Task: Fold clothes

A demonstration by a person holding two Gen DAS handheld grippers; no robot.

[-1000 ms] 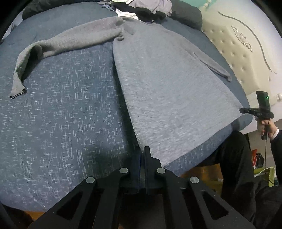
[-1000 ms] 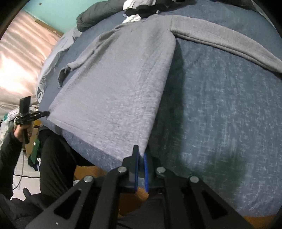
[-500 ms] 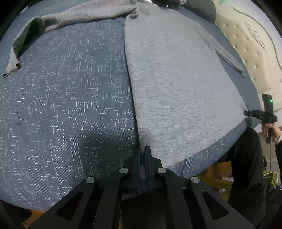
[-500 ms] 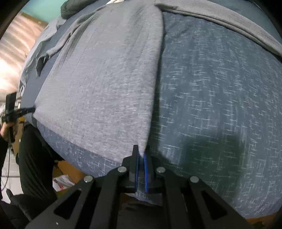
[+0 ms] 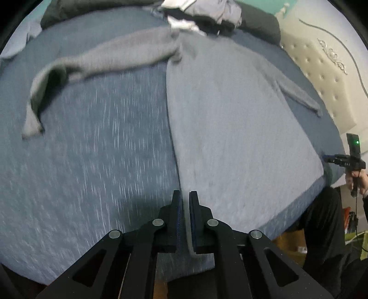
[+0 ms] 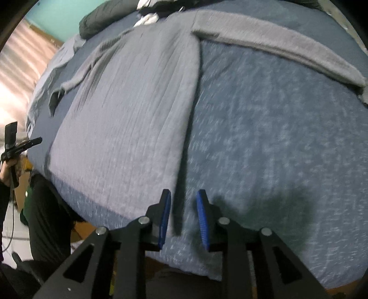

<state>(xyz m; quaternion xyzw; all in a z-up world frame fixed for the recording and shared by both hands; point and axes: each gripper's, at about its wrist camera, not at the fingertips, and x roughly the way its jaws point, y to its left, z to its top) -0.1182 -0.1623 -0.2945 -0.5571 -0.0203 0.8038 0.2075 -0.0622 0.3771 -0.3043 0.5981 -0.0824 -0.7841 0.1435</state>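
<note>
Sweater (image 5: 230,128): a grey knit is laid flat on the bed (image 5: 92,161), its body folded along a straight lengthwise edge and its hem near the bed's front edge.
Sleeves: one sleeve (image 5: 110,57) is stretched out toward 10 o'clock in the left wrist view; the other (image 5: 296,94) is laid along the body toward 2 o'clock.
Left tool (image 5: 185,207): the jaws are seen nearly together, with a thin strip of the sweater's hem corner pinched between the blue pads.
Right tool (image 6: 182,214): the jaws have just been opening and are seen apart; the sweater's folded corner hangs between the pads, and contact with either cannot be told.
Clothes pile (image 5: 202,16): dark and white garments are heaped at 12 o'clock, past the collar.
Headboard (image 5: 326,76): a cream tufted panel is seen at 2 o'clock.
Blur: both views are smeared.
</note>
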